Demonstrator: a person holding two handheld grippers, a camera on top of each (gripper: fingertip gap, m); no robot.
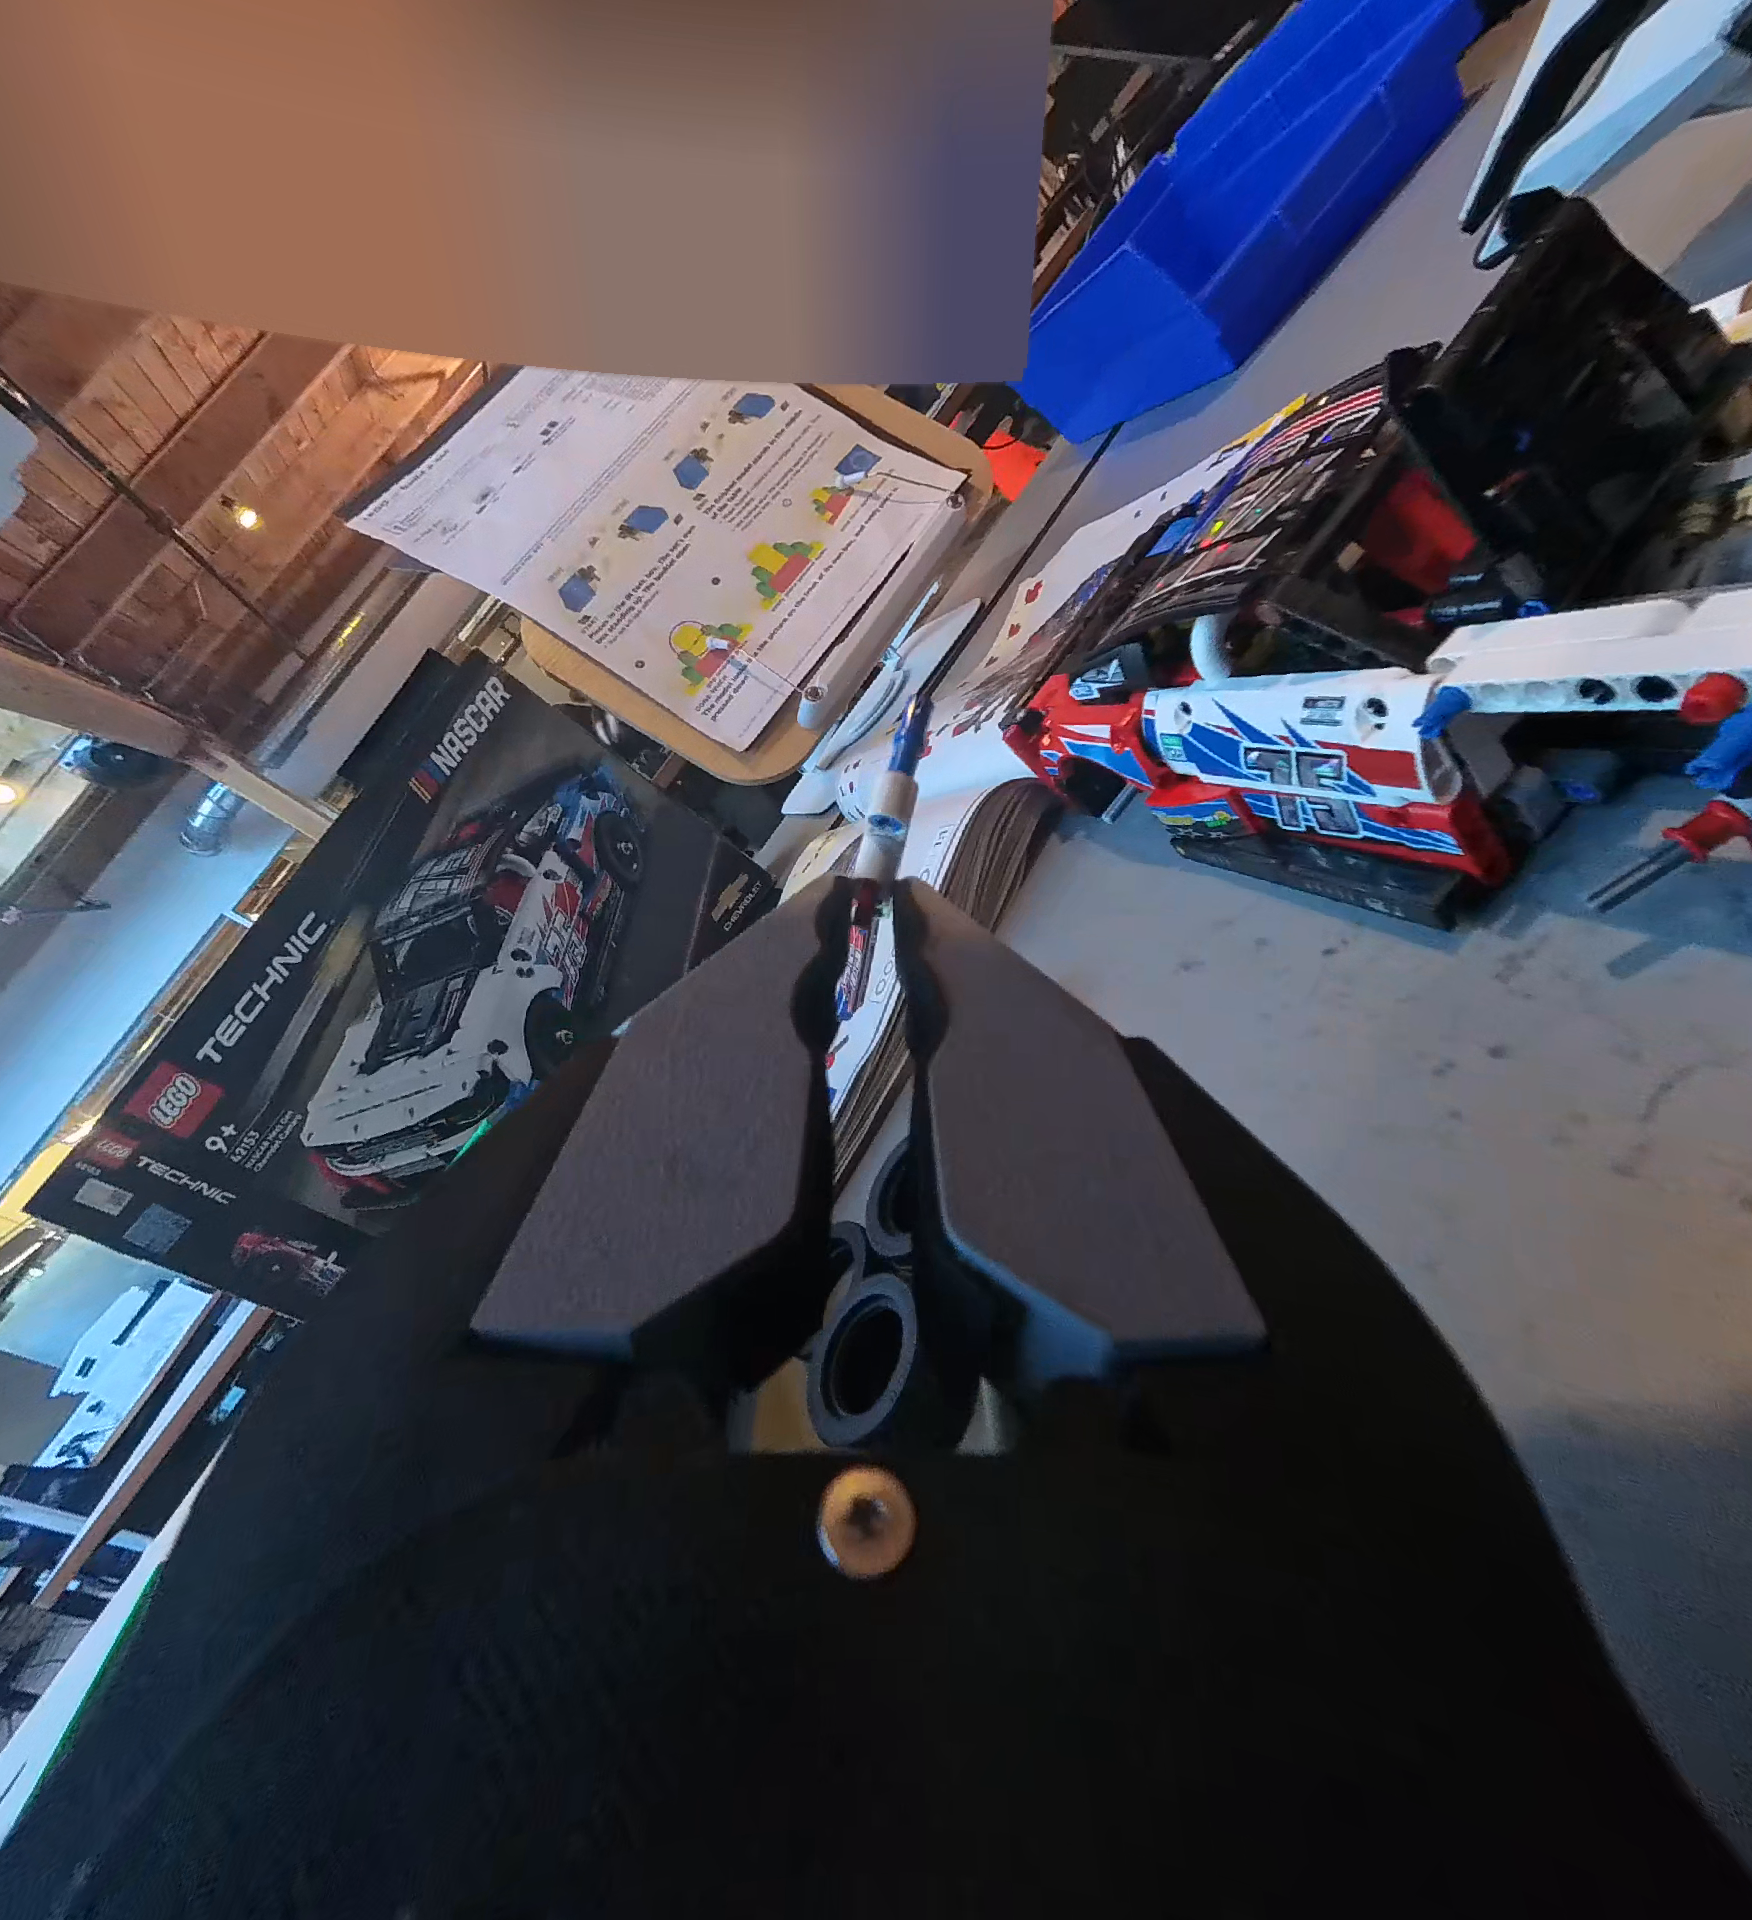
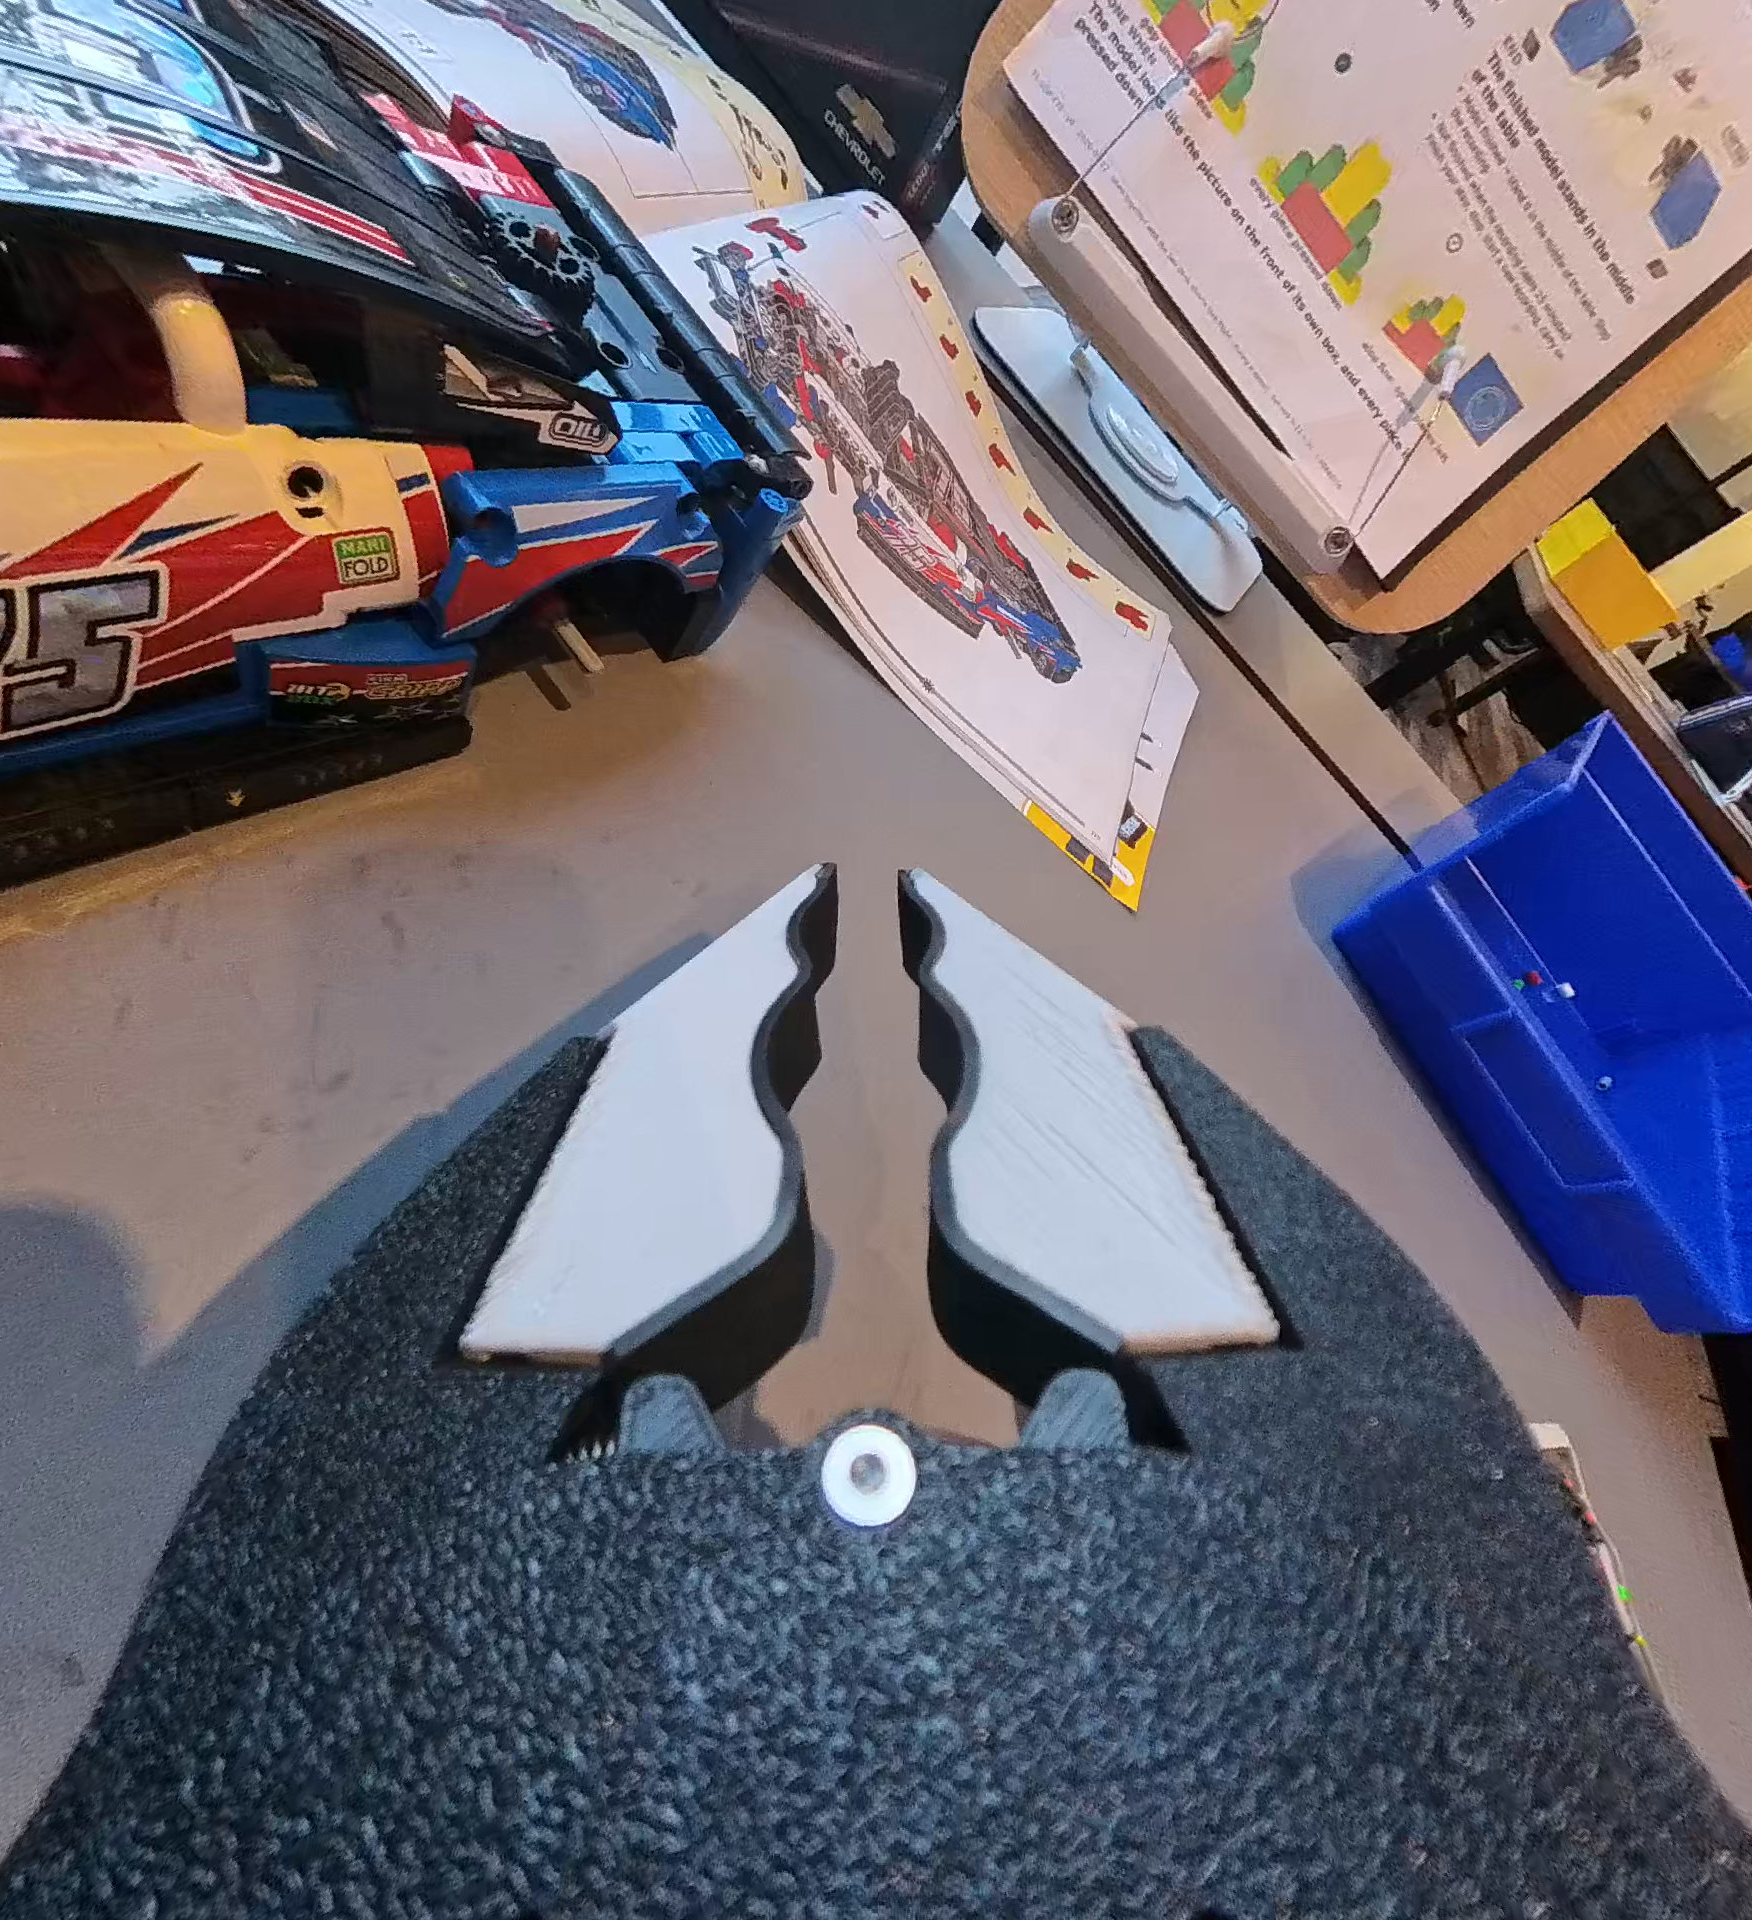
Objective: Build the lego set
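In the left wrist view, my left gripper (image 1: 867,896) is shut on a thin white lego panel (image 1: 887,805) with blue and red markings. The panel is seen edge-on and sticks out past the fingertips. A dark ring shape (image 1: 861,1361) shows between the fingers near their base; I cannot tell if it belongs to the panel. The red, white and blue lego race car (image 1: 1287,774) stands on the table to the right of it, apart. In the right wrist view, my right gripper (image 2: 868,883) is narrowly open and empty above the grey table (image 2: 436,987). The car (image 2: 176,582) is to its upper left.
An open instruction booklet (image 2: 945,540) lies beyond the right gripper, next to the car's blue end. A blue bin (image 2: 1599,1091) stands at the table's right edge. A wooden board with a printed sheet (image 2: 1371,260) hangs over the far edge. The black lego box (image 1: 415,935) stands behind. There is about 30 cm between the tips of the two grippers.
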